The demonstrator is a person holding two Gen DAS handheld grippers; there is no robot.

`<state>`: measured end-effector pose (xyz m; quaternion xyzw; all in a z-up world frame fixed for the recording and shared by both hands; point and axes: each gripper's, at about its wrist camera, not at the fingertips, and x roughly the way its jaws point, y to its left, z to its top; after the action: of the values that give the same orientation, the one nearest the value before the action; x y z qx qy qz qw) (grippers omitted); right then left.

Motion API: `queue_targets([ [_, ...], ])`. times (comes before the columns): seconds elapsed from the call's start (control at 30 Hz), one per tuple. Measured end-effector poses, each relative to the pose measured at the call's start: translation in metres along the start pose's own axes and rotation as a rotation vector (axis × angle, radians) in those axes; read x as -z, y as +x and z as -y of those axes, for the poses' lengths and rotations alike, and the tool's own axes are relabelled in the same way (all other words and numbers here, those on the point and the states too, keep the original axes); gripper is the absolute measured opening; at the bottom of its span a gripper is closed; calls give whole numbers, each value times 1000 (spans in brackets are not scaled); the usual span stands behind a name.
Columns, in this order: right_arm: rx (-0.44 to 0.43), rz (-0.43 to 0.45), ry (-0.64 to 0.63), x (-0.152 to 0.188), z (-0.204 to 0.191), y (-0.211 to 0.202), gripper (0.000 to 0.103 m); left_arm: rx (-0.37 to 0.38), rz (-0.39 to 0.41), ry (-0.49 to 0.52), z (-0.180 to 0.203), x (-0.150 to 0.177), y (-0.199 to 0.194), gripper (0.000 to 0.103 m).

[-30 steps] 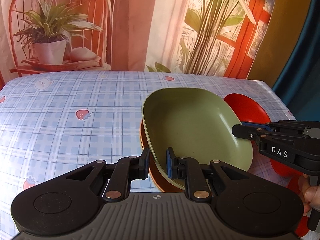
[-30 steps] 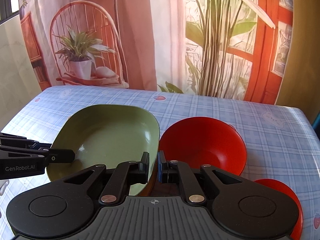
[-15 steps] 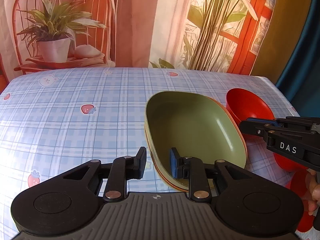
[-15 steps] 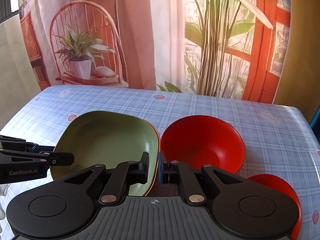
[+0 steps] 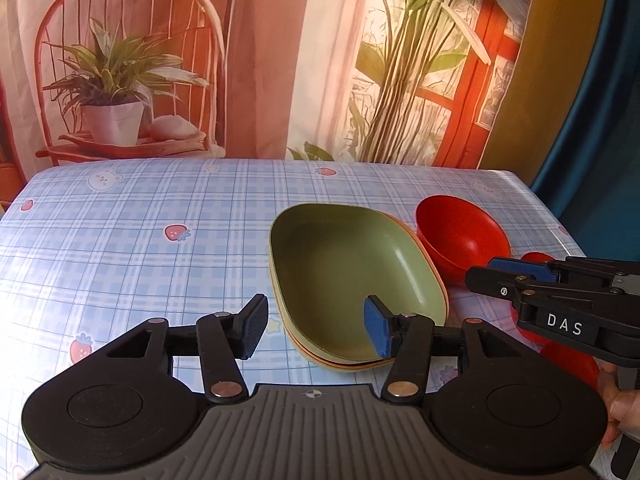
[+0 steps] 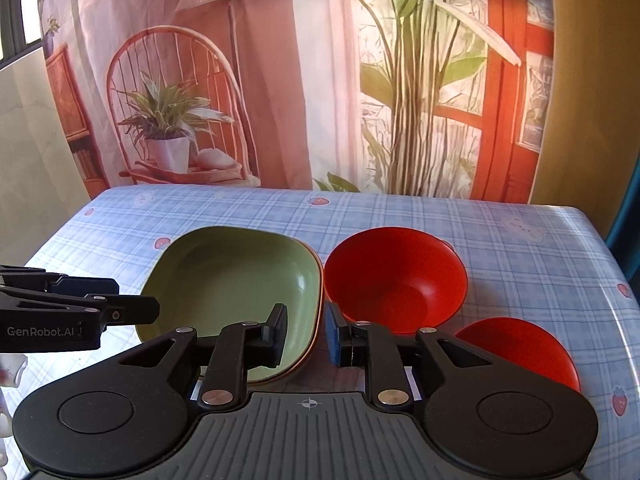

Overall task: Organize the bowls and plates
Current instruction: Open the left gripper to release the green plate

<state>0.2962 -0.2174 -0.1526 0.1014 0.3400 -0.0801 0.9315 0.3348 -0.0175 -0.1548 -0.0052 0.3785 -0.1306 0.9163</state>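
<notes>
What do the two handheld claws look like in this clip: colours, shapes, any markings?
Both are matte black linkage claws with silver pivot rivets, round side housings and a ribbed grey base bearing a small crosshair mark. On the left claw and the right claw, one pad is black and textured, the other blue. Side lettering reads "GenRobot.AI" on the left, "DAS" on the right.

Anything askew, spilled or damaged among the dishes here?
Nothing stands out. The square green plate sits nested on the orange-rimmed plates beneath; two red bowls stand upright on the checked tablecloth. No spills.

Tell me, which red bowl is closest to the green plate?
The bigger red bowl, farther back on the table. Its rim nearly meets the green plate. The other red bowl sits nearer the camera, farther from the plate.
</notes>
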Motion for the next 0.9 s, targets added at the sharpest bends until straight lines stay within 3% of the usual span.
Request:
queue_targets([
  [0.03,2,5,7,1,1,-4,27,2,2,2,2,0,-2,60],
  [0.2,17,40,37,5,7,-24,58,6,26,-2,8,4,-17,88],
  [0.47,36,101,84,11,24,-53,103,-8,41,-14,20,7,-34,97],
  [0.7,54,119,97,16,35,-67,103,1,47,-68,25,14,-44,97],
  [0.9,96,142,94,24,43,-79,103,10,50,-52,37,19,-48,97],
])
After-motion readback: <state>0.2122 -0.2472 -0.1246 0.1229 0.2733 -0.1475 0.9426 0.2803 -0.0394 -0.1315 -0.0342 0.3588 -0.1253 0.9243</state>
